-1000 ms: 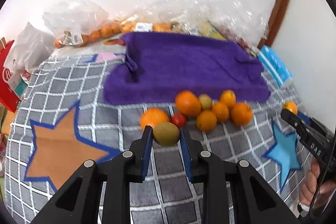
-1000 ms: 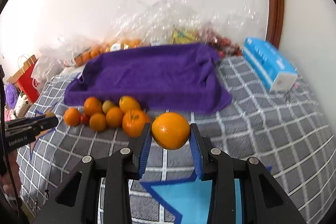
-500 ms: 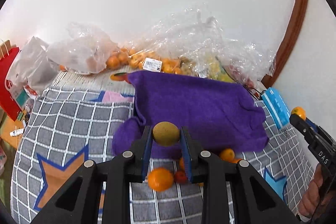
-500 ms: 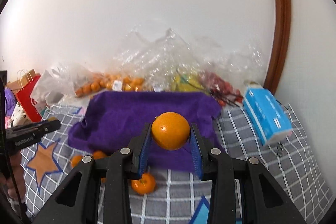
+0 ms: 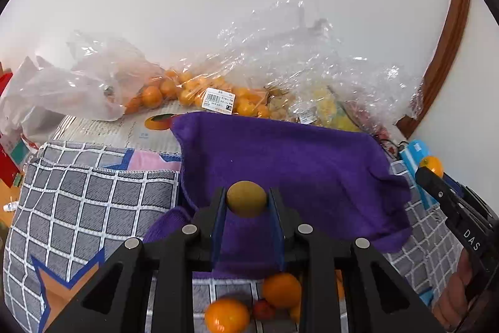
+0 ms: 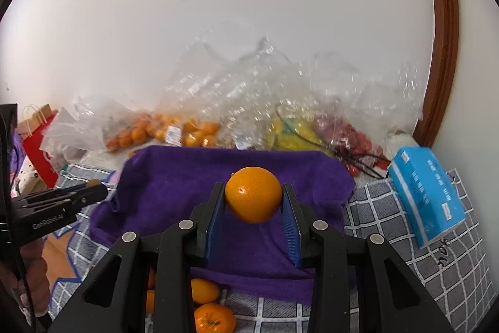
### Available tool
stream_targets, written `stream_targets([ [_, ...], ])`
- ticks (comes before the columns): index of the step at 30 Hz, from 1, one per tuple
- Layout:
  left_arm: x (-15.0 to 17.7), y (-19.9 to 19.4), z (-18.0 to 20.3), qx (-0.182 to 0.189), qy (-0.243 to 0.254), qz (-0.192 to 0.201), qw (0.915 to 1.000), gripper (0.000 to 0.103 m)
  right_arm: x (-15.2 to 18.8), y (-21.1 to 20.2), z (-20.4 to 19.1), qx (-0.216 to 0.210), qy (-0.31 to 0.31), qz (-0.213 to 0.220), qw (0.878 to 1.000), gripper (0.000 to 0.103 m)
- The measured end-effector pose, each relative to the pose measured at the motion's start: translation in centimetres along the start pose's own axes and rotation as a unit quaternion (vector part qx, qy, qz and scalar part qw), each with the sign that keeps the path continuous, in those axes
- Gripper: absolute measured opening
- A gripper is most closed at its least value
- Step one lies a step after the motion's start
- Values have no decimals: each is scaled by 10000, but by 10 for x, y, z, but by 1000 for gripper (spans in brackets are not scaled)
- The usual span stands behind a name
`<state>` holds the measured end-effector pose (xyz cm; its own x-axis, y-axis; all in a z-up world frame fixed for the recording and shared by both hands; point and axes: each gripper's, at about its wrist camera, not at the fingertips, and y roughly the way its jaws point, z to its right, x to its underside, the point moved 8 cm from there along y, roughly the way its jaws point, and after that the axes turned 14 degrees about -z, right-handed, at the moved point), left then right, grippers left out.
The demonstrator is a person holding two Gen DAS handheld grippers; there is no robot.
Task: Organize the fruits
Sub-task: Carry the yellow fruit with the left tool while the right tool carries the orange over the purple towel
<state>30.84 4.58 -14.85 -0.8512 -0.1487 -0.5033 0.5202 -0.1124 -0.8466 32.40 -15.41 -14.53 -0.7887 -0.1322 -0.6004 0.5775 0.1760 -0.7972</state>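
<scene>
My left gripper [image 5: 246, 202] is shut on a brown-green kiwi [image 5: 246, 198] and holds it above the near edge of the purple towel [image 5: 280, 158]. My right gripper [image 6: 253, 198] is shut on an orange [image 6: 253, 194] and holds it over the same purple towel [image 6: 193, 177]. Loose oranges [image 5: 227, 314] and a small red fruit [image 5: 263, 308] lie on the checked cloth below the left gripper. More oranges [image 6: 214, 317] lie below the right gripper. The right gripper with its orange [image 5: 432, 166] shows at the right edge of the left wrist view. The left gripper's tip [image 6: 93, 192] shows at the left of the right wrist view.
Clear plastic bags of small oranges [image 5: 187, 92], yellow fruit [image 6: 290, 133] and red fruit [image 6: 358, 142] lie against the wall behind the towel. A blue tissue pack [image 6: 427, 192] lies at the right. A red paper bag [image 6: 34, 145] stands at the left. The grey checked cloth [image 5: 87, 202] covers the surface.
Both grippers have risen from the fruit pile and moved forward over the towel, each still holding its fruit. The loose fruits now sit low in both views.
</scene>
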Motion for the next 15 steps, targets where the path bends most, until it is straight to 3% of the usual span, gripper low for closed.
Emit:
stream_targets([
  [6, 3, 30, 0, -19, 0, -239, 9997, 25, 6, 24, 10, -61, 85, -162, 9998, 36],
  [15, 4, 45, -5, 20, -25, -261, 9997, 25, 18, 48, 17, -139, 139, -406, 9990, 36],
])
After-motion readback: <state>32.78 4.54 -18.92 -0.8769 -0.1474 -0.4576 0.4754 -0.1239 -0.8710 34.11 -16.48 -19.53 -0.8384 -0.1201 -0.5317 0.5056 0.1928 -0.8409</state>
